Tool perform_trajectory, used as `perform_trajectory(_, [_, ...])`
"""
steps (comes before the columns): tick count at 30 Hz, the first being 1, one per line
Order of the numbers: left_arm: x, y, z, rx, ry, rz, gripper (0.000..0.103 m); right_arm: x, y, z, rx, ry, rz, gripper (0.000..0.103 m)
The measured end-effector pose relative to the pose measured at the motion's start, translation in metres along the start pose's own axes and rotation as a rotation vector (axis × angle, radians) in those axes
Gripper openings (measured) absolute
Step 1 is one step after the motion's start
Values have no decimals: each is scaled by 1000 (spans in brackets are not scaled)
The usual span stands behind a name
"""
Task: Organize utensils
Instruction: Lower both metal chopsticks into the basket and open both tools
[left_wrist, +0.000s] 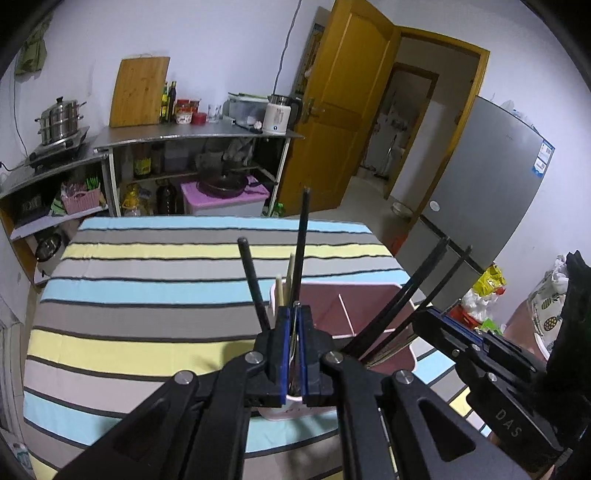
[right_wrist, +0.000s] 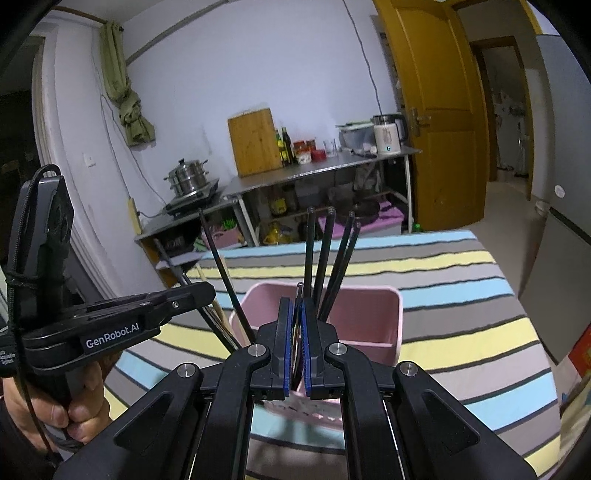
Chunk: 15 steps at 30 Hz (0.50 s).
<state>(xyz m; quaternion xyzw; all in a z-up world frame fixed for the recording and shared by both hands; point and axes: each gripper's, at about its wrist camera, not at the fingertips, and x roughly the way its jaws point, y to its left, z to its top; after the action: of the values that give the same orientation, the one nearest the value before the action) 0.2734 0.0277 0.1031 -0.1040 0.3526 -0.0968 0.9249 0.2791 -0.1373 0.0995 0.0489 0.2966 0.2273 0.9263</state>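
Left claw (left_wrist: 294, 334): blue-padded jaws nearly closed on a thin dark utensil handle standing in the near-left compartment of the pink plastic divided utensil bin (left_wrist: 373, 295). What kind of utensil it is cannot be told.

Right claw (right_wrist: 298, 332): jaws likewise pinched almost shut on a thin dark stick (right_wrist: 300, 291) over the near edge of the same bin (right_wrist: 384, 314).

Bin sits on the worktop covered with a blue, yellow and grey striped cloth (left_wrist: 147, 266), toward its near right part.

Contents, left wrist view: two black chopsticks (left_wrist: 301, 240) and two pale wooden chopsticks (left_wrist: 284, 284) upright in the left compartment; two further black chopsticks (left_wrist: 424, 284) lean right across the larger compartment. Right wrist view: four black chopsticks (right_wrist: 332, 251) fan upward just behind the right claw's pads.

Obstructions: the leaning sticks cross between the two claws; the two grippers are close together, the left gripper body (right_wrist: 129, 317) just beside the right one.

Open room: striped cloth bare to the left and far side of the bin. Worktop's far edge faces a steel kitchen shelf unit (left_wrist: 199, 134) carrying a wooden cutting board (left_wrist: 140, 92), a white electric kettle (left_wrist: 277, 114) and a steel steamer pot (left_wrist: 61, 120). Grey refrigerator (left_wrist: 487, 177) past the right edge.
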Motion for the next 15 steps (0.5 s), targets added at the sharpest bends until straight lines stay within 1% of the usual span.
perform_trajectory(4, [-2,0,-3,-6,2,-1,5,3,-2,-4,3,29,-12,5])
perform_trajectory(5, [-2,1,-2,-6,2,-1,5,2,-3,-3,5,26,-12,7])
perform_trajectory(6, [-2,1,-1,-4,-1,0,6,0,-4,-3,7,21,-11,10])
perform_trajectory(8, [-6,1,-1,-1,-11,-5,8,-7,-4,-2,6,5,-10,12])
perform_trajectory(13, [-20,1,1,4,-44,-5,23,-24,0,3,-11,-28,-14,12])
perform_trajectory(15, [-27,1,1,2,-56,-10,23,-32,2,4,-16,-40,-13,13])
